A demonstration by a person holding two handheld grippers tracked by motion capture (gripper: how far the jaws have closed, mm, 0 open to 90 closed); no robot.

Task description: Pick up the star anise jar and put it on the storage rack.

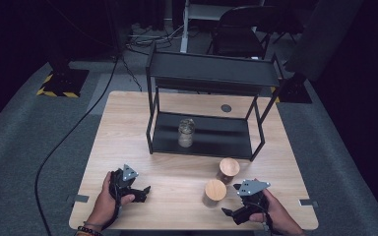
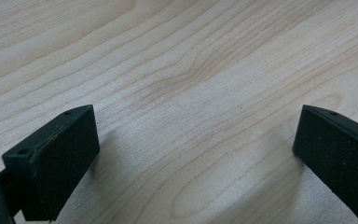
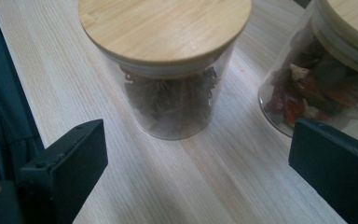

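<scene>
Nearest the person, the right claw (image 1: 232,200) sits low over the front right part of the wooden surface (image 1: 177,172), its jaws spread wide with nothing between them. In the right gripper view the jar just ahead of those jaws is the near jar (image 3: 168,65), a clear glass cylinder with a flat wooden lid and dark, star-shaped contents, standing upright a little left of the line between the jaws. In the high view this same near jar (image 1: 215,191) stands just to the left of the right claw and close to it, so the move in hand looks like a short sideways reach toward the surface's middle. The left claw (image 1: 140,191), also spread wide and holding nothing, rests well apart at the front left over bare wood, so the right hand is plainly the nearer one. A second lidded jar (image 1: 228,169) with reddish contents stands just behind and to the right of the first, near enough that a wide jaw could brush it. Farther back, a black shelf rack (image 1: 206,147) carries a third glass jar (image 1: 186,132) on its lower shelf.
</scene>
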